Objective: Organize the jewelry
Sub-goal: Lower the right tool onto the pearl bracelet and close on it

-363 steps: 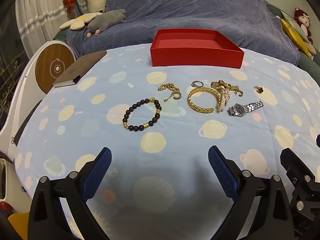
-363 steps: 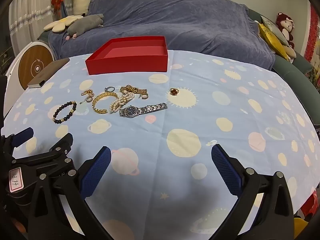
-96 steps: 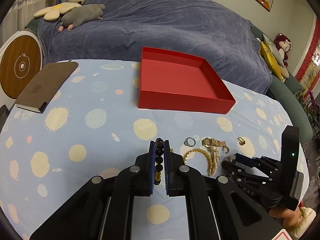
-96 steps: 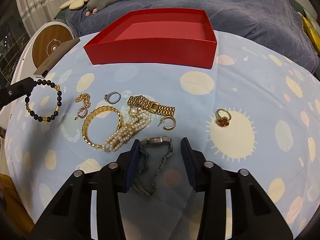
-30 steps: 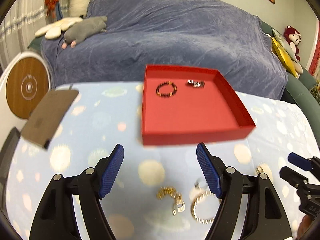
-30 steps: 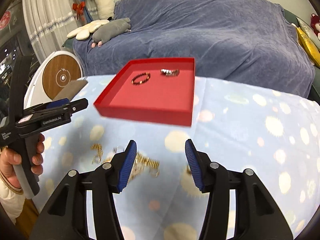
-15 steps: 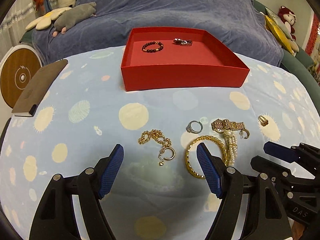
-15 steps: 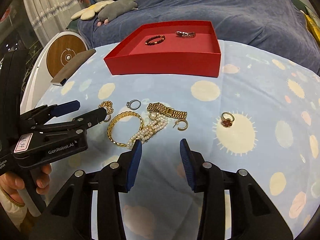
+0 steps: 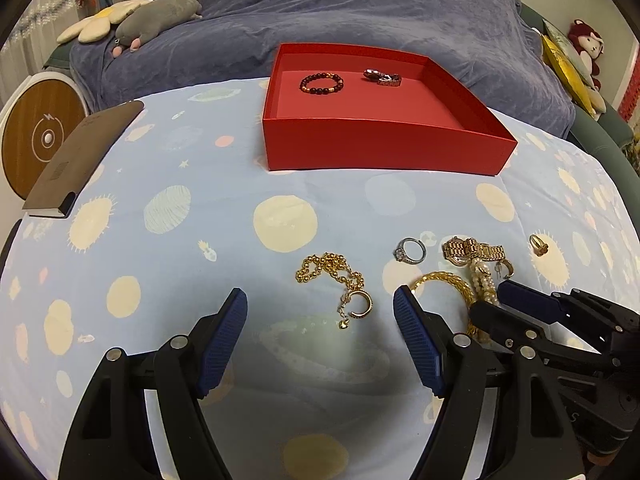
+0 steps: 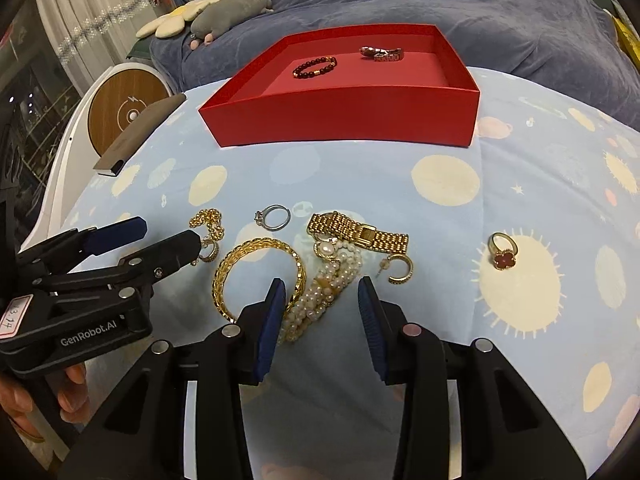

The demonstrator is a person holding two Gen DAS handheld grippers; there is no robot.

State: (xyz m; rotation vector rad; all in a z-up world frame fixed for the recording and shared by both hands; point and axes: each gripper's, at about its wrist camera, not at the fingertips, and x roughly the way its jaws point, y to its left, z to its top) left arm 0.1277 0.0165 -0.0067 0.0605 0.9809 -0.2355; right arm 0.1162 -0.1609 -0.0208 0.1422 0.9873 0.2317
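Note:
My left gripper (image 9: pixel 318 300) stands open just above the cloth, with a gold chain bracelet (image 9: pixel 334 274) lying right ahead of its jaws. My right gripper (image 10: pixel 321 283) has its jaws closing around a pearl bracelet (image 10: pixel 340 268); the pads are not pressing on it. Beside the pearls lie a gold bangle (image 10: pixel 260 245), a gold watch band (image 10: pixel 360 232), a hoop earring (image 10: pixel 400 270), a silver ring (image 10: pixel 274 217) and a red-stone ring (image 10: pixel 503 255). The red box (image 9: pixel 380 148) behind holds a dark bead bracelet (image 9: pixel 321 83) and a watch (image 9: pixel 382 77).
A brown notebook (image 9: pixel 80 152) lies at the table's left edge, beside a round wood-faced device (image 9: pixel 40 136). A blue-covered sofa (image 9: pixel 360 12) with plush toys runs behind the table. A hand (image 10: pixel 60 396) holds the left gripper low at the left.
Both grippers have dropped toward the cloth and now hover over the loose jewelry. The right jaws have narrowed around the pearl bracelet. The left jaws kept their width.

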